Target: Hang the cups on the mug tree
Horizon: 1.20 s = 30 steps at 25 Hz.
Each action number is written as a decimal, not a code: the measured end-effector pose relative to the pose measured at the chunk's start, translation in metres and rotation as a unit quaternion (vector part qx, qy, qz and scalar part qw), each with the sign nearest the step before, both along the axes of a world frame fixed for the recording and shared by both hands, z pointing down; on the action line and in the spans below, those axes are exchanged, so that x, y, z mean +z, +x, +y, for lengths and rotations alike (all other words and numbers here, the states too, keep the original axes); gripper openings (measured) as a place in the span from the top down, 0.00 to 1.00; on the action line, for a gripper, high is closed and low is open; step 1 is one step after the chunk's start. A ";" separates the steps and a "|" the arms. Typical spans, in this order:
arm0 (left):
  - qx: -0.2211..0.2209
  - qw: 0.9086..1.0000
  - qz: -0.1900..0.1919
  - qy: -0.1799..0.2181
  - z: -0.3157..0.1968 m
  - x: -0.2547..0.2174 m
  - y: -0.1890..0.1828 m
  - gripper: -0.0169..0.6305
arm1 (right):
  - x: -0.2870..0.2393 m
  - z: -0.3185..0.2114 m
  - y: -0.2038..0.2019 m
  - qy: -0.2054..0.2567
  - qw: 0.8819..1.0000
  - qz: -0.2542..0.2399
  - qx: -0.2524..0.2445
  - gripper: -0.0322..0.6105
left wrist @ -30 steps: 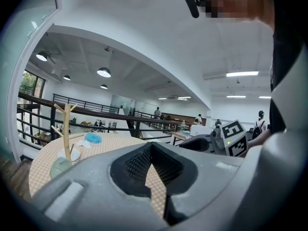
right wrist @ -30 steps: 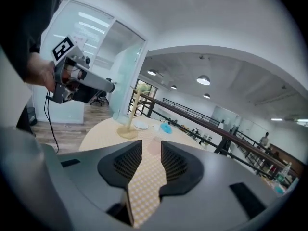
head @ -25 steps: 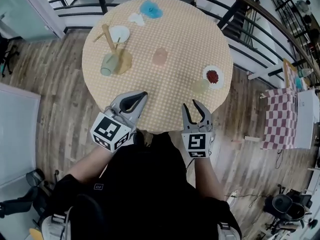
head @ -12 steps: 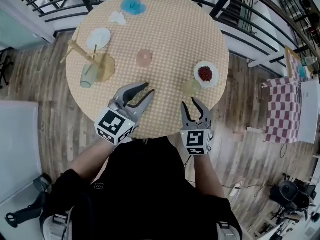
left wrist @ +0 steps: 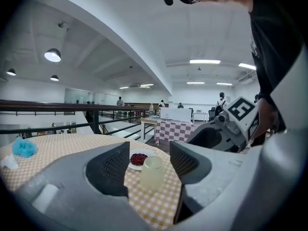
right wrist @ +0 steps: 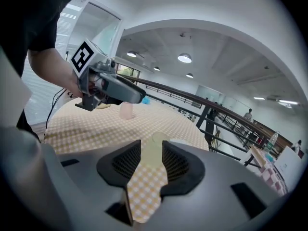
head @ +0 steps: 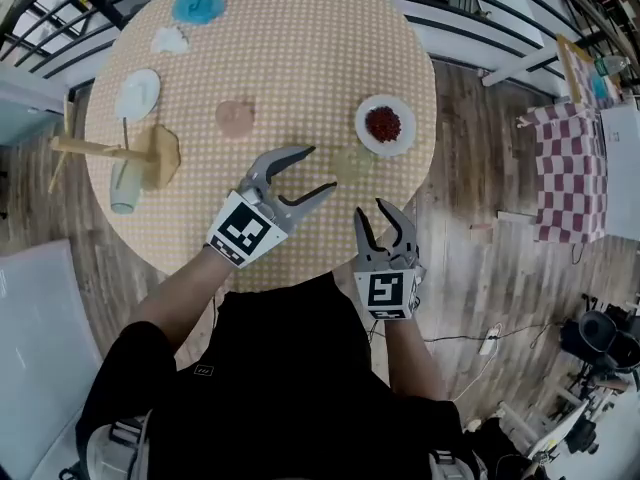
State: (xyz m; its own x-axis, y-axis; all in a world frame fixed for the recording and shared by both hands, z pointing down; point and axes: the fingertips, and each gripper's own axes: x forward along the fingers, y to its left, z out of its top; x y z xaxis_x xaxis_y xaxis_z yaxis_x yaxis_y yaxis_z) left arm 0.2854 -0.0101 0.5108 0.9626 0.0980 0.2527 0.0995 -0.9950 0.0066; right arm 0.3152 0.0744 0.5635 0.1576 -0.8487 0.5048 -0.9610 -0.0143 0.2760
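Note:
A pale yellow translucent cup (head: 350, 163) stands on the checked round table (head: 290, 58) near its front edge, and the left gripper view shows this cup (left wrist: 153, 173) straight ahead. My left gripper (head: 318, 170) hovers just short of the cup. Its jaws are opening and nothing is between them. My right gripper (head: 373, 211) is at the table's edge, partly open and empty, aimed at the same cup (right wrist: 154, 150). A pink cup (head: 236, 118) stands mid-table. The wooden mug tree (head: 110, 151) is at the left, with a pale green cup (head: 125, 186) by its base.
A white dish of red bits (head: 383, 125) sits right behind the yellow cup. A white plate (head: 137, 95), a small white thing (head: 170, 40) and a blue thing (head: 198, 6) lie at the far left. Railings and a drop surround the table.
The left gripper's jaws have gone from shut to wide apart, and it has moved forward and right toward the yellow cup. The right gripper has hardly moved.

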 end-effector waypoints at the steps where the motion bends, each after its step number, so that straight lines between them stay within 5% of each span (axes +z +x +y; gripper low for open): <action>1: 0.007 1.000 -0.004 0.001 0.000 0.009 0.007 0.58 | 0.003 0.003 0.002 0.001 1.000 -0.004 0.006 0.72; 11: 0.086 0.995 -0.049 0.024 0.030 0.080 0.062 0.43 | 0.022 0.016 0.008 0.007 0.999 -0.043 0.030 0.72; 30: 0.106 0.985 -0.119 0.072 0.033 0.139 0.102 0.44 | 0.036 0.027 0.026 0.003 0.994 -0.088 0.066 0.72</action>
